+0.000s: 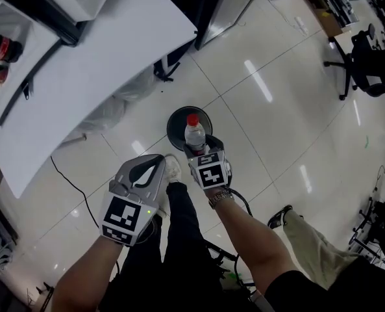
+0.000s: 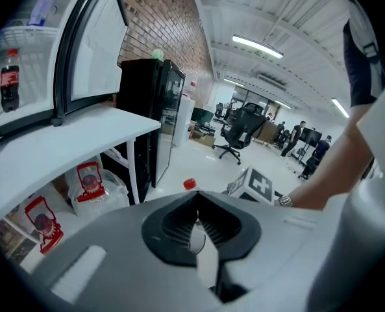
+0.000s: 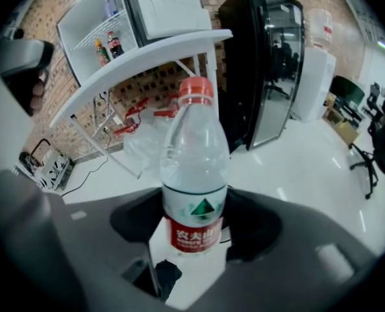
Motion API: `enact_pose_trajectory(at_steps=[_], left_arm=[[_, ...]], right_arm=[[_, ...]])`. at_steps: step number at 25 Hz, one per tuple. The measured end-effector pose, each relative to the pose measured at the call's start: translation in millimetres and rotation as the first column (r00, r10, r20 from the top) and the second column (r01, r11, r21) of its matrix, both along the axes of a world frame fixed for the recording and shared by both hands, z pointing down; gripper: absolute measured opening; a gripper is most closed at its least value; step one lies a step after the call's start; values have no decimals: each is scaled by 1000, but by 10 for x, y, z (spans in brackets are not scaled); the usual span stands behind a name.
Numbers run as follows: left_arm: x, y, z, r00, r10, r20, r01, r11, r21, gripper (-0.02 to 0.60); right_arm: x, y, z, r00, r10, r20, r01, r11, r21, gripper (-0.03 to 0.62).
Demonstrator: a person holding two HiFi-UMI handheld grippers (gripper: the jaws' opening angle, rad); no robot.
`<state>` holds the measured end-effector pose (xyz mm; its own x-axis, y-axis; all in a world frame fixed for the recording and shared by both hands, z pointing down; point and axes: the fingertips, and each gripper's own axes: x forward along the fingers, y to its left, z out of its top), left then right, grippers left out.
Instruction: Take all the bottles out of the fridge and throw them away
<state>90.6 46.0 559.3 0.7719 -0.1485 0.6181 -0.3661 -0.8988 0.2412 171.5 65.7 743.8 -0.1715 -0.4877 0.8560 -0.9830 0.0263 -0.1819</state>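
Clear plastic water bottle with a red cap is held upright, pinched low on its body by the right tool, directly over the round black bin on the glossy floor. The left tool hangs near the bin, its jaws pressed together on nothing.

In the head view the right gripper covers the lower half of the water bottle, and the two together hide much of the dark bin below. In the left gripper view only the bottle's red cap shows above the left gripper. The fridge shelf is cut off at the head view's left edge, its bottles too small to read.
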Motion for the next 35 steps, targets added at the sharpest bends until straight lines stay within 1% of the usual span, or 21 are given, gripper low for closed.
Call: enact_pose_trajectory(at_steps=[3, 8, 12, 17, 21, 27, 31, 35], left_arm=[[-12, -4, 125, 1000, -4, 15, 5, 1000, -20, 4], [-14, -14, 293, 999, -10, 32, 12, 999, -50, 4], [-20, -62, 345, 999, -20, 35, 22, 998, -60, 5], [17, -112, 286, 999, -36, 19, 37, 997, -63, 5], [-5, -143, 225, 999, -30, 14, 31, 999, -45, 5], [-76, -168, 8, 998, -60, 5, 60, 998, -18, 5], [-168, -235, -170, 995, -104, -1, 104, 995, 12, 5], [-269, -386, -400, 985, -168, -23, 169, 984, 53, 5]], right_arm=[[50, -17, 234, 1000, 4, -6, -5, 1000, -29, 290], [163, -105, 542, 998, -14, -59, 11, 999, -52, 302], [146, -164, 586, 999, -25, -39, 23, 998, -60, 302], [59, -124, 503, 1000, -22, -13, 22, 998, -55, 301], [-41, -126, 369, 1000, -15, 8, 15, 999, -34, 301], [-158, -209, -37, 999, -37, 26, 36, 999, 22, 301], [-217, -370, -453, 998, -59, 30, 56, 994, 94, 301], [-294, -609, -922, 994, -109, 24, 103, 979, 179, 301]])
